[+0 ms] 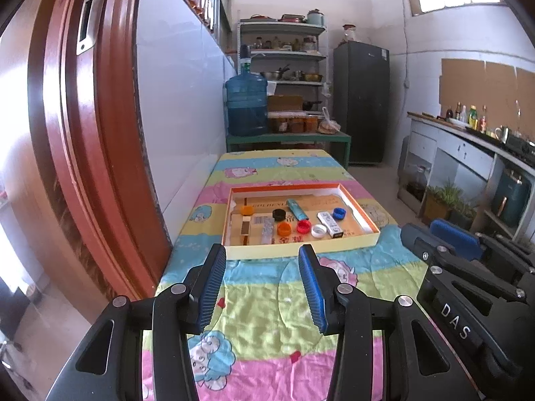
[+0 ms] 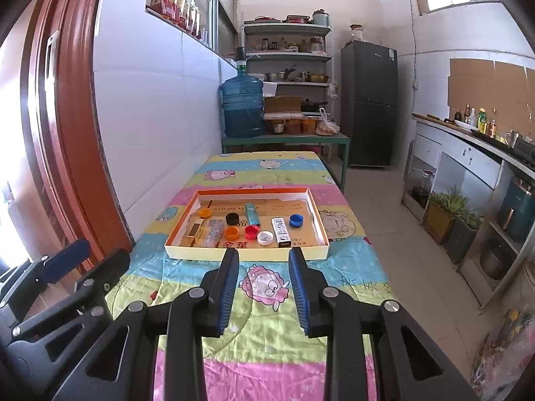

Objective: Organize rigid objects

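A shallow cardboard tray (image 1: 301, 246) (image 2: 200, 251) lies on the quilt-covered table. Inside it are yellow (image 2: 204, 213), black (image 2: 232, 218), orange (image 2: 231, 232), red (image 2: 251, 232), white (image 2: 265, 237) and blue (image 2: 296, 220) bottle caps. A teal lighter (image 2: 252, 213), a white lighter (image 2: 281, 232) and clear and gold ones at the left lie there too. My left gripper (image 1: 262, 252) and right gripper (image 2: 262, 254) hover side by side short of the tray's near wall. Both are open, with nothing between their fingers.
A red-brown door frame (image 1: 83, 133) and white tiled wall run along the table's left side. A water jug (image 1: 246, 103), shelves and a fridge (image 1: 362, 100) stand behind the table. A counter (image 2: 468, 147) and potted plants line the right wall.
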Tool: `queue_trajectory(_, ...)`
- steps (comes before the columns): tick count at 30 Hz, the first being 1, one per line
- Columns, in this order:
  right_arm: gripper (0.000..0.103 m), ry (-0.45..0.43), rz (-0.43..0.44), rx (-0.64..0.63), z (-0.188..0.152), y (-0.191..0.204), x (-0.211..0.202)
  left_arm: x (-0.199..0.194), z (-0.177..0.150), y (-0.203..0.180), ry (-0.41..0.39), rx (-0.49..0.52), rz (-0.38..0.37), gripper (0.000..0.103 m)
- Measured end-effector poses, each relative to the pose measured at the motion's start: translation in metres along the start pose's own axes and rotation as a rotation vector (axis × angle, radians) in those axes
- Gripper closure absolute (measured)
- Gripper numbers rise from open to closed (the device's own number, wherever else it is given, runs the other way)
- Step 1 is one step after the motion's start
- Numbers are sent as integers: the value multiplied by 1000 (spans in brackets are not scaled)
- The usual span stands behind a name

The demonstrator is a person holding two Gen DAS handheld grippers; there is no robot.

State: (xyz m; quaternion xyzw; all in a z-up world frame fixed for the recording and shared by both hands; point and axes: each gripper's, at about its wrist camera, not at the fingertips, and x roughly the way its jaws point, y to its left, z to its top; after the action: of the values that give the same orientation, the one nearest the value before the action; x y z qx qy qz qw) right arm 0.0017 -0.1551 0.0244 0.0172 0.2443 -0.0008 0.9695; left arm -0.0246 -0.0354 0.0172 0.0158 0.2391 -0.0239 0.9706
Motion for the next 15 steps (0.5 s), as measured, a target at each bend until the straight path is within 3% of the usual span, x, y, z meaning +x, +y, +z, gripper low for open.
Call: queue_trajectory(15,72,-15,5,-10,-7,2,8,16,-3,1,39,-23,-4,56)
